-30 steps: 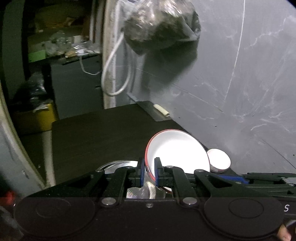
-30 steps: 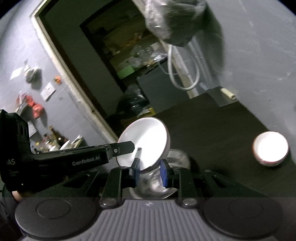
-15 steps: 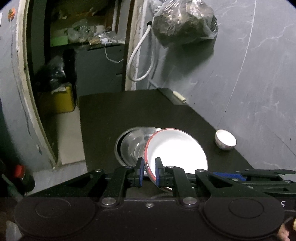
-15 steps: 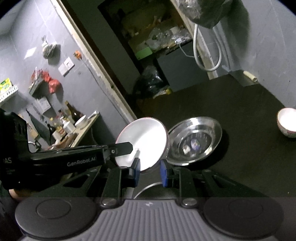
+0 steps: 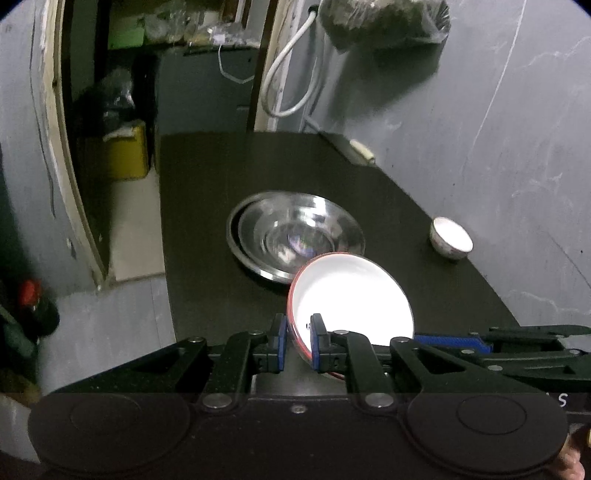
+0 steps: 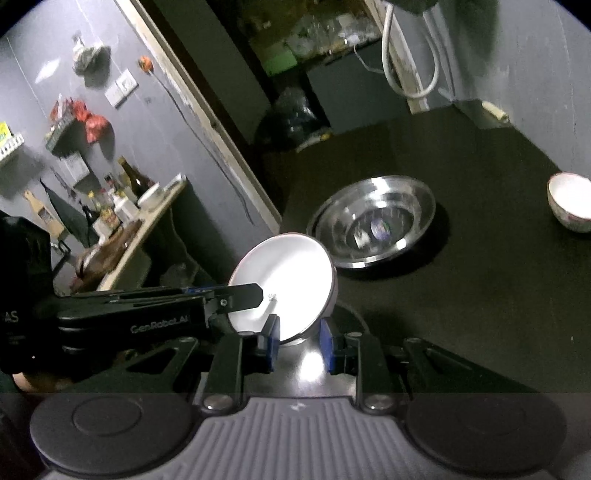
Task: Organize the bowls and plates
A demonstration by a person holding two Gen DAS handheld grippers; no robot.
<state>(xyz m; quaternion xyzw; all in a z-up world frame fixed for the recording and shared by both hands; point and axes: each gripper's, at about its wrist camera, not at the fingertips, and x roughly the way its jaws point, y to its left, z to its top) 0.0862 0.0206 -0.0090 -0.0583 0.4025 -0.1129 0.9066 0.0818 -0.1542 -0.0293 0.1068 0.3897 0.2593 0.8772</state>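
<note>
Both grippers have dropped toward the dark desk (image 5: 424,221), where the stacked steel bowls (image 5: 295,232) now lie fully in sight. Left gripper (image 5: 296,341) fingers clamp the red-rimmed white bowl (image 5: 354,295); right gripper (image 6: 300,343) fingers grip a steel dish (image 6: 314,363), the small white bowl (image 6: 570,201) well apart

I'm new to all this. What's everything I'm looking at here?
Steel bowls: two nested, silver, middle of table.
Small bowl: one, white, on table near wall.
Red-rimmed bowl: one, white, held tilted by its rim.
Steel dish: one, silver, held low.
Table: one, black, against grey wall.
Bag: one, clear plastic, hanging on wall.
Hose: one, white, looped by doorway.
Left gripper: black, blue pads, clamping red-rimmed bowl.
Right gripper: black, blue pads, apparently gripping steel dish.
</note>
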